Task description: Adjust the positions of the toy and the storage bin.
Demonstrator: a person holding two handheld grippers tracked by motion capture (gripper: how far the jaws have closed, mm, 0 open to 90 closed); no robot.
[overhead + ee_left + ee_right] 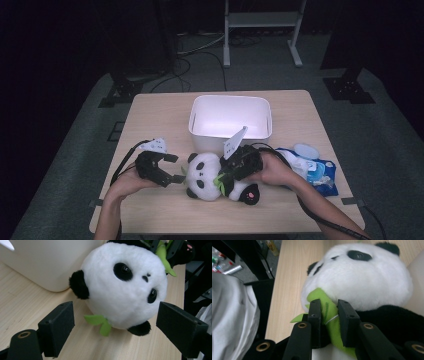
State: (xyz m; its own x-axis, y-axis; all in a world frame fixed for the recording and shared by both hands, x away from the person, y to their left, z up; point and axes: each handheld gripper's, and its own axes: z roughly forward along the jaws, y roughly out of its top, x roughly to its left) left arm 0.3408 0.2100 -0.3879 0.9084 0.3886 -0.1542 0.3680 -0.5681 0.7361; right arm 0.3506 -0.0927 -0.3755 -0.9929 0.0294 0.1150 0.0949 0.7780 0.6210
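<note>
A toy panda (214,177) lies on the wooden table (150,120), near the front edge where the person sits. It lies on its back, face up. Its long way runs across the table, from left to right. Its round white head (123,285) points to the left, and its black feet point to the right, with a pink paw (251,193) at that end.

Just behind the panda stands a white bin (230,122). The panda's head is very close to the bin's front wall, so there is little room on that side. In front of the panda there is a strip of bare table before the edge. To the left there is lots of open wood. To the right lies a blue and white packet (315,172), close to the right hand.

The right gripper (226,176) comes in from the right and rests over the panda's chest. Its jaws pinch the green leaf (325,312) that sits under the panda's chin. The black pads (315,312) press on the leaf from both sides.

The left gripper (172,167) sits just left of the panda's head. Its jaws are spread wide and hold nothing. In the left gripper view the head is between the two pads (60,326), but they do not touch it. A small green leaf (98,322) pokes out below the head there.
</note>
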